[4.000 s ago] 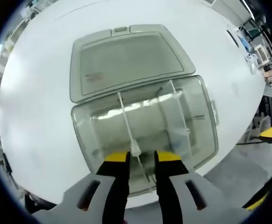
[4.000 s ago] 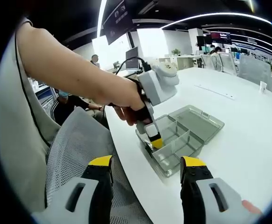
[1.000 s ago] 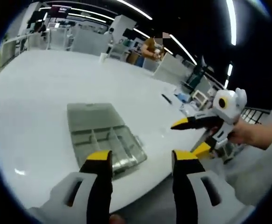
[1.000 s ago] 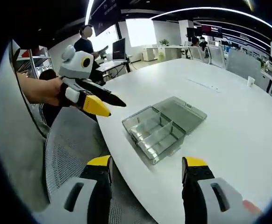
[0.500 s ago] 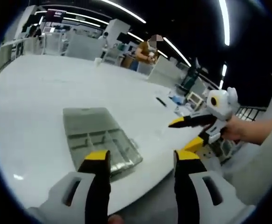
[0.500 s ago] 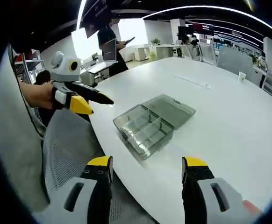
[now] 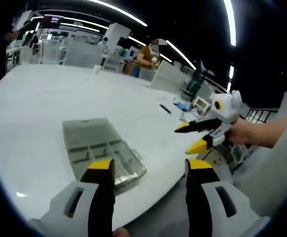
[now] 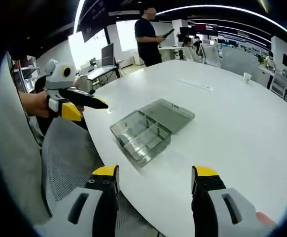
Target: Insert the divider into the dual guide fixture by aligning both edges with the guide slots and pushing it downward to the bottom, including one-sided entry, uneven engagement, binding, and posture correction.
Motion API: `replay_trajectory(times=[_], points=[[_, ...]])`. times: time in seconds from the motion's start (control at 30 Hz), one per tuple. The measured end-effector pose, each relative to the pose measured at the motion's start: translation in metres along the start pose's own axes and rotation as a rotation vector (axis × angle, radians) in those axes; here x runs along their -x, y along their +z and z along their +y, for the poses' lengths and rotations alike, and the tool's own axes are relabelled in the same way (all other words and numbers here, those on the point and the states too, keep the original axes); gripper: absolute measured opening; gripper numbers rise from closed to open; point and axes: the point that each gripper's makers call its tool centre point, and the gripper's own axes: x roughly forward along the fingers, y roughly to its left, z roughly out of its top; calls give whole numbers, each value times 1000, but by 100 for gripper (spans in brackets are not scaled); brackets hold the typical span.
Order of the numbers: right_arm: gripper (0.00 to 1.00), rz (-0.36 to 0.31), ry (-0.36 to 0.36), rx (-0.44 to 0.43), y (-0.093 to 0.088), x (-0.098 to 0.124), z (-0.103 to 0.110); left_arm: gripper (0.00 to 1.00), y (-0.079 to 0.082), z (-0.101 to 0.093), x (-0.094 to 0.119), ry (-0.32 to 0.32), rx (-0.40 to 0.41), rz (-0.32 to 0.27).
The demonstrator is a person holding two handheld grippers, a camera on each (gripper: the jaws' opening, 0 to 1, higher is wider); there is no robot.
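Observation:
A clear plastic box (image 8: 137,134) lies near the rim of the white table (image 8: 232,128), its lid (image 8: 169,113) folded flat behind it. Thin clear dividers (image 8: 144,132) stand inside the tray, splitting it into compartments. My right gripper (image 8: 155,174) hangs open and empty, well back from the box and over the table edge. My left gripper (image 8: 92,110), held in a hand, hovers open to the left of the box. In the left gripper view, the box (image 7: 100,149) sits beyond my open, empty left gripper (image 7: 149,168). The right gripper (image 7: 185,139) hangs open off to the right.
A grey mesh chair (image 8: 67,163) stands below the table rim, left of the box. A flat strip (image 8: 195,85) and a cup (image 8: 246,76) lie far across the table. A dark pen-like item (image 7: 165,109) lies past the box. People stand in the office behind.
Four seconds ago my left gripper was down in the box with its jaws around a divider. It has let go and drawn back from the table. Both views have since drifted slightly.

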Motion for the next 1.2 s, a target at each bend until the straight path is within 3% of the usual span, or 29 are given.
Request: replay_trajectory(times=[0.47,0.8,1.2], points=[[56,39,-69,-13,-15,8,-36,58,2,-5,-2,-30,-40,3],[56,90,-70,0,-28,3,-51,59,1,2,-1,-21,-42,12],[56,101,-66,2,-29,-1,-67,59,0,8,-3,-6,-36,23]])
